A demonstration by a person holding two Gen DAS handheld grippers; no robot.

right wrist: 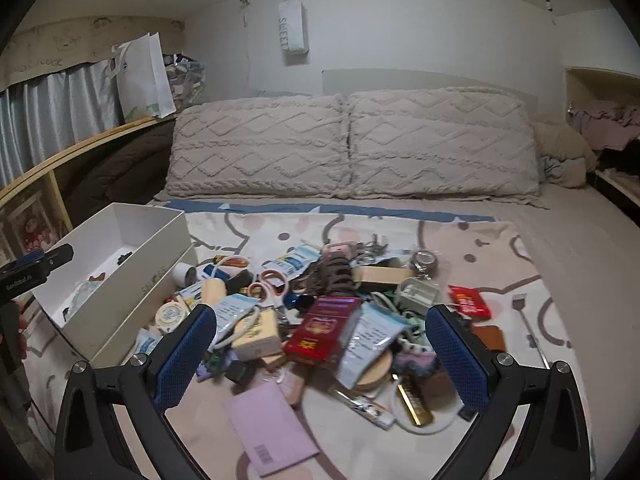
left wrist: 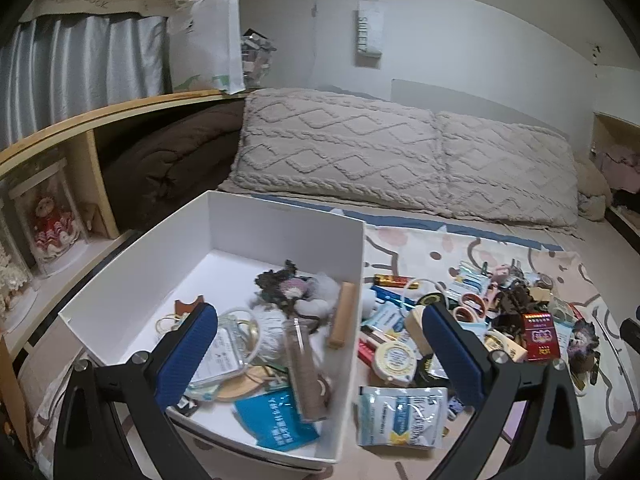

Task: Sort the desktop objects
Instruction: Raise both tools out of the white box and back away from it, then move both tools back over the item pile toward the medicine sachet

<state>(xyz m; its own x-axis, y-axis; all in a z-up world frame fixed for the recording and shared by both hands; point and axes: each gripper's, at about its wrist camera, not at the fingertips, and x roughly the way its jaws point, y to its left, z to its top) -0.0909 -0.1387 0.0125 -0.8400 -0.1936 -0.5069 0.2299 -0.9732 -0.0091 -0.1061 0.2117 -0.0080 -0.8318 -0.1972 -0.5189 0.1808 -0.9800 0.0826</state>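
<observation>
Both blue-padded grippers, left (left wrist: 320, 344) and right (right wrist: 320, 344), gape apart, empty, over the white cardboard box (left wrist: 280, 236) and red carton (right wrist: 322, 330).

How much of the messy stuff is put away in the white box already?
Some: the white box already holds a few things, like a teal packet and a wooden stick. Nothing is in hand; the left gripper and right gripper are both open. Most is left: the big pile on the bed.

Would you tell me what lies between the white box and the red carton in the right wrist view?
Right wrist view: a cream block and a light-blue sachet lie between white box and red carton.
</observation>
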